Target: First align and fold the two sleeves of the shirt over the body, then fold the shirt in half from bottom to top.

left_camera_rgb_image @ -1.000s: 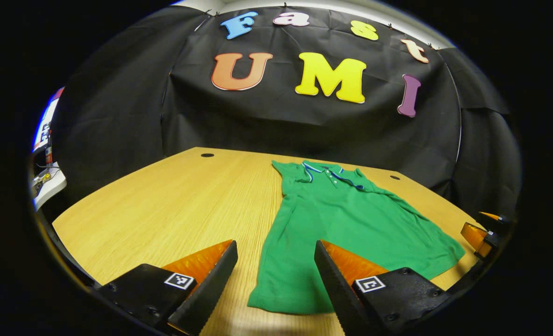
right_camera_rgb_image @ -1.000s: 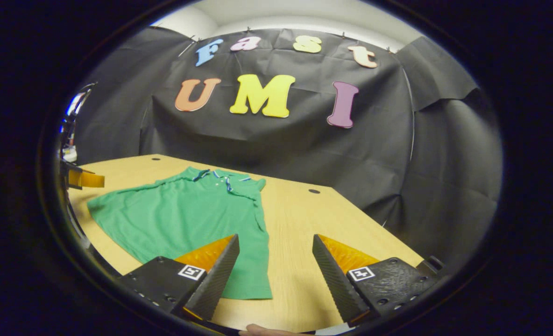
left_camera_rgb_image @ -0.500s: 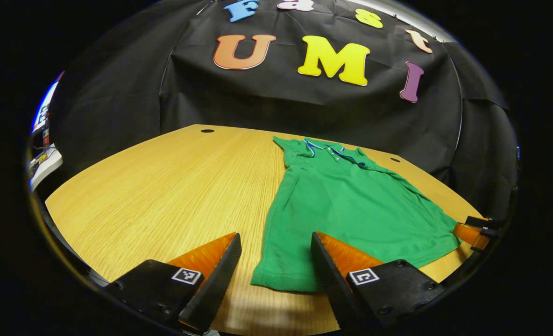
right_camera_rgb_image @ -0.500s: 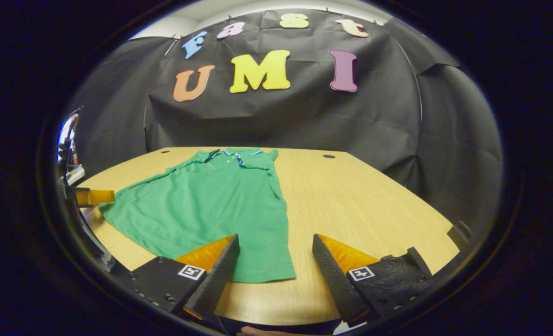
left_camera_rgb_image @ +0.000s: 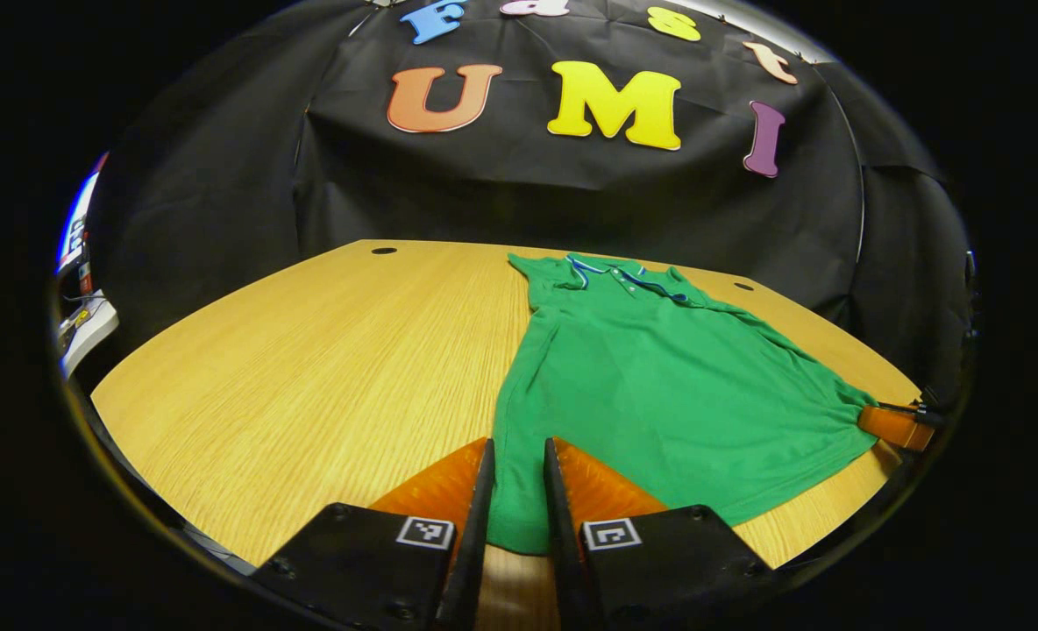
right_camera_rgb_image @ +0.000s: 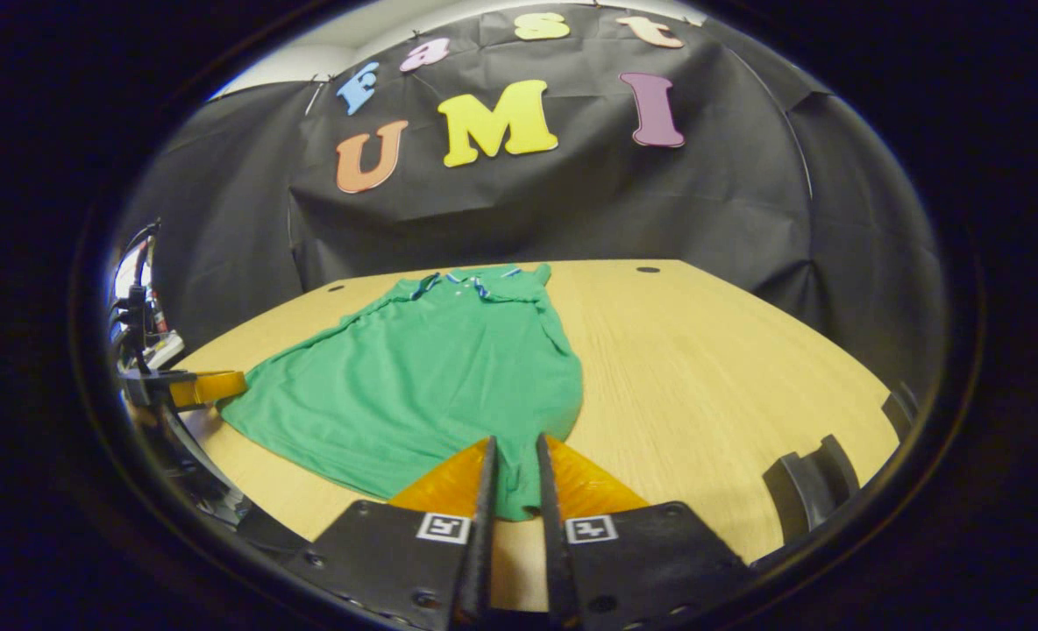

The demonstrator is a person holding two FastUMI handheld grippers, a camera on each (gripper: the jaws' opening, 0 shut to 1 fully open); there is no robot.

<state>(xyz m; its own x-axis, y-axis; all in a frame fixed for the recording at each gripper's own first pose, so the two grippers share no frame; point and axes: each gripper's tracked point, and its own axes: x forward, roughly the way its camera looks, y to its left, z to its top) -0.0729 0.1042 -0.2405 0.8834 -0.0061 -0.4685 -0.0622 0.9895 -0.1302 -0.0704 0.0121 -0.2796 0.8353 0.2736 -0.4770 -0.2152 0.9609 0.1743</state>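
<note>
Green shirt (left_camera_rgb_image: 659,386) is pinched at its hem corners by left gripper (left_camera_rgb_image: 515,491) and right gripper (right_camera_rgb_image: 512,486) — the bottom-to-top fold is judged begun; an even lift toward the collar (left_camera_rgb_image: 624,276) is called for.

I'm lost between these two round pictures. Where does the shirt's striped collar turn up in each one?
Left gripper view: the collar lies at the far end of the green shirt, right of centre, near the table's back edge.
Right gripper view: the collar sits at the shirt's far end, a little left of centre.
Shared landmark: the wooden table with small dark holes near its back edge, in front of the black cloth wall.
</note>
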